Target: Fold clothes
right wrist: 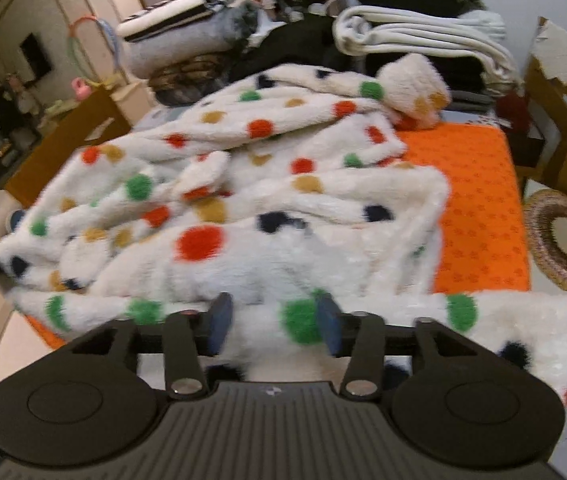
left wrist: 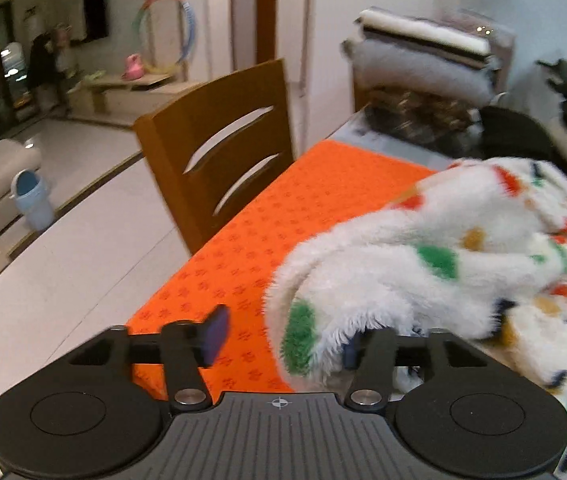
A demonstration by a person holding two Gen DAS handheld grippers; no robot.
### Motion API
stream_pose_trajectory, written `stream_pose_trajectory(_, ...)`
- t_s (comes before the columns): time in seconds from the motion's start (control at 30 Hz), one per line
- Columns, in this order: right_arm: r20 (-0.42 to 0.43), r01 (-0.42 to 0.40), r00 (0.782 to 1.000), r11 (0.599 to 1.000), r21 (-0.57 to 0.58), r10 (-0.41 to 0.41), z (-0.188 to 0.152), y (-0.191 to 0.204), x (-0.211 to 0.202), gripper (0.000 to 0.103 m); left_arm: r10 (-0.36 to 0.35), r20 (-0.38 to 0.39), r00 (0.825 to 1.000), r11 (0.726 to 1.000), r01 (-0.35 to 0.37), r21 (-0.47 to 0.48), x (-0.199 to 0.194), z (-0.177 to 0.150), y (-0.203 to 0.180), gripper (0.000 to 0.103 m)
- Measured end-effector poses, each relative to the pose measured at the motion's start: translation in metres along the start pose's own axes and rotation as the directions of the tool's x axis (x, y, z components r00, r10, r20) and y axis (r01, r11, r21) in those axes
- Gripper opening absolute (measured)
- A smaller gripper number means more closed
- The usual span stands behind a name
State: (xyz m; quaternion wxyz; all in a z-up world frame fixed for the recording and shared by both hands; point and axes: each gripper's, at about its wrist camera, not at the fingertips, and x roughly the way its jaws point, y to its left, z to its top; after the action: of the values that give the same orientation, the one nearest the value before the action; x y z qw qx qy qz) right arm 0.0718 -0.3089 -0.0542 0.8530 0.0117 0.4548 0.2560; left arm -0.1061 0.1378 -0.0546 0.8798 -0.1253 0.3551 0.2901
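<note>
A white fleece garment with coloured dots [right wrist: 267,184] lies crumpled on an orange cloth [right wrist: 479,208] that covers the table. In the left wrist view its fluffy edge [left wrist: 383,280] lies over the right finger of my left gripper [left wrist: 283,340]. The jaws stand wide apart, with the left pad [left wrist: 215,336] bare over the orange cloth [left wrist: 251,232]. My right gripper [right wrist: 275,324] is open at the garment's near edge, with fleece lying between its blue pads [right wrist: 219,320].
A wooden chair [left wrist: 219,152] stands at the table's left side. Stacks of folded clothes and blankets [right wrist: 395,28] fill the far end. A woven ring [right wrist: 563,236] lies to the right of the table. A cardboard box [right wrist: 563,92] stands beyond it.
</note>
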Motion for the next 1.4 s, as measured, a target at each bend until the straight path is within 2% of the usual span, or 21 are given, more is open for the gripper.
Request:
stream_pose_trajectory(0.13,0.023,0.067,0.997,0.998,0.020,-0.068,0.004,-0.015,0.012,0.085,-0.061,0.029,0.998,0.997,0.060,0.039,-0.011,0.005,-0.015,0.069)
stream_pose_trajectory(0.17,0.031,0.084,0.996,0.996,0.028,-0.085,0.005,-0.019,0.015,0.088,-0.071,0.042,0.997,0.996,0.069,0.048,-0.013,0.007,-0.020,0.071)
stream_pose_trajectory(0.4,0.050,0.143,0.988,0.984,0.101,-0.149,0.020,-0.052,0.044,0.090,-0.162,0.116,0.980,0.978,0.144,0.152,-0.022,0.019,-0.056,0.084)
stream_pose_trajectory(0.47,0.047,0.171,0.983,0.979,0.113,-0.177,0.024,-0.060,0.056,0.090,-0.210,0.124,0.970,0.965,0.185,0.187,-0.022,0.021,-0.069,0.090)
stream_pose_trajectory(0.63,0.021,0.210,0.976,0.966,0.154,-0.215,0.038,-0.083,0.088,0.088,-0.324,0.127,0.938,0.918,0.279,0.282,-0.018,0.026,-0.106,0.096)
stream_pose_trajectory(0.7,-0.004,0.188,0.982,0.969,0.162,-0.189,0.041,-0.088,0.099,0.073,-0.359,0.094,0.929,0.889,0.310,0.336,-0.007,0.025,-0.126,0.096)
stream_pose_trajectory(0.73,-0.015,0.165,0.986,0.973,0.162,-0.165,0.042,-0.089,0.102,0.054,-0.366,0.084,0.927,0.877,0.314,0.362,-0.001,0.023,-0.135,0.096)
stream_pose_trajectory(0.77,-0.022,0.147,0.989,0.975,0.167,-0.145,0.042,-0.089,0.102,0.026,-0.373,0.072,0.925,0.865,0.318,0.387,0.006,0.021,-0.143,0.096)
stream_pose_trajectory(0.8,-0.023,0.135,0.991,0.975,0.176,-0.133,0.042,-0.088,0.101,0.013,-0.375,0.056,0.925,0.854,0.321,0.409,0.013,0.019,-0.151,0.096)
stream_pose_trajectory(0.9,0.018,0.107,0.993,0.975,0.192,-0.113,0.036,-0.080,0.081,0.009,-0.360,0.027,0.933,0.836,0.309,0.453,0.035,0.012,-0.168,0.094)
stream_pose_trajectory(0.93,0.038,0.092,0.994,0.974,0.205,-0.102,0.034,-0.076,0.070,0.008,-0.348,0.016,0.937,0.835,0.302,0.461,0.043,0.010,-0.172,0.086)
stream_pose_trajectory(0.97,0.057,0.075,0.994,0.973,0.219,-0.089,0.031,-0.073,0.059,0.008,-0.335,0.010,0.942,0.835,0.293,0.466,0.049,0.008,-0.173,0.072)
stream_pose_trajectory(1.0,0.076,0.058,0.994,0.971,0.232,-0.077,0.028,-0.070,0.049,0.008,-0.317,0.002,0.948,0.836,0.279,0.472,0.056,0.007,-0.174,0.064)
stream_pose_trajectory(1.07,0.114,0.026,0.992,0.965,0.262,-0.057,0.018,-0.062,0.023,0.007,-0.278,-0.019,0.960,0.846,0.254,0.469,0.067,0.006,-0.173,0.023)
stream_pose_trajectory(1.1,0.127,0.015,0.991,0.962,0.273,-0.051,0.013,-0.060,0.012,0.007,-0.278,-0.026,0.960,0.857,0.260,0.445,0.068,0.009,-0.168,0.016)
stream_pose_trajectory(1.23,0.179,-0.020,0.983,0.941,0.337,-0.043,-0.014,-0.049,-0.035,0.006,-0.287,0.037,0.957,0.916,0.263,0.304,0.051,0.026,-0.134,0.010)
stream_pose_trajectory(1.4,0.226,-0.048,0.973,0.901,0.431,-0.057,-0.058,-0.043,-0.090,0.006,-0.199,0.144,0.969,0.975,0.180,0.133,0.017,0.057,-0.074,0.010)
